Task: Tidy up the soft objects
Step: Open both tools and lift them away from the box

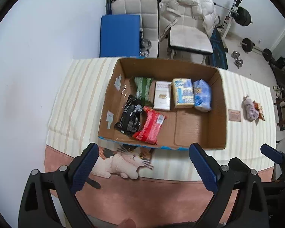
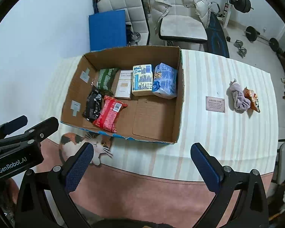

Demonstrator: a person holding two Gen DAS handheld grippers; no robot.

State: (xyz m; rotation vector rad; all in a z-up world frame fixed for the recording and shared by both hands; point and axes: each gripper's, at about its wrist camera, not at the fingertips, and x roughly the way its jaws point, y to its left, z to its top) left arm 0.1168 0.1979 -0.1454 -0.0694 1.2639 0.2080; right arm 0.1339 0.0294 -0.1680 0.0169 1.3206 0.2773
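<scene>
Right gripper [image 2: 141, 164] empty, cloth [image 2: 239, 99] far right

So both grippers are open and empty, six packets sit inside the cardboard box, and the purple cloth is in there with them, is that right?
Not quite: the purple cloth is not in the cardboard box. It lies out on the striped tablecloth to the box's right, beside an orange packet, as the right wrist view shows. The rest holds: left gripper and right gripper are open and empty, with six packets in the box.
</scene>
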